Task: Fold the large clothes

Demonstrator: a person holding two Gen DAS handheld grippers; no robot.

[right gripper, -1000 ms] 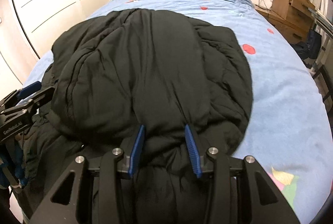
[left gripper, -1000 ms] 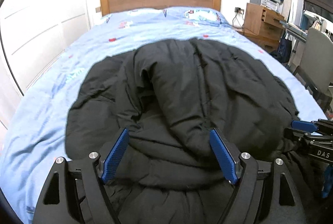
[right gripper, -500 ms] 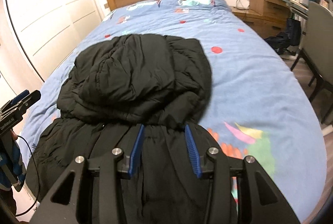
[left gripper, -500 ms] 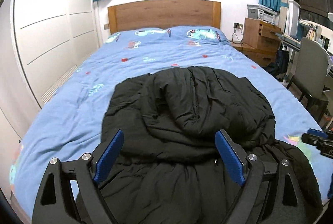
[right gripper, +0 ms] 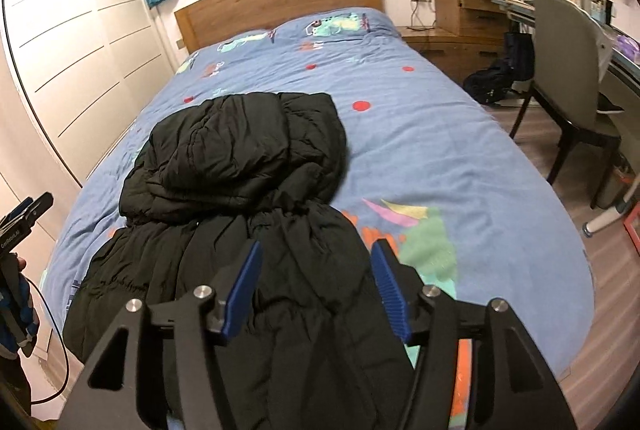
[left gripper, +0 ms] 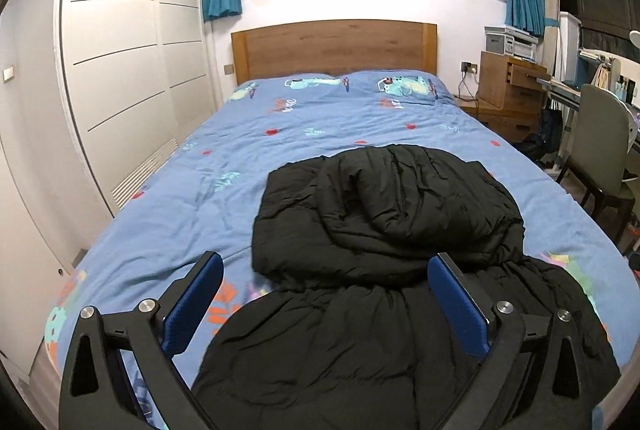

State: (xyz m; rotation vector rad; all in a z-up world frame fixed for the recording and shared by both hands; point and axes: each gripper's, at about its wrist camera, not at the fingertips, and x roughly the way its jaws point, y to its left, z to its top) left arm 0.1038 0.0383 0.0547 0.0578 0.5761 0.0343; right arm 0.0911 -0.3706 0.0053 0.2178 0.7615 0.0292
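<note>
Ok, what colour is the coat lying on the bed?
Black all over, a puffy quilted coat; clearest in the left wrist view.

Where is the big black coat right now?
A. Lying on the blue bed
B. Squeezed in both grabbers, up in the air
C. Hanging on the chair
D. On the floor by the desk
A: the black coat lies partly folded on the blue bed, while the left gripper and right gripper are both open with nothing pinched between their fingers.
</note>
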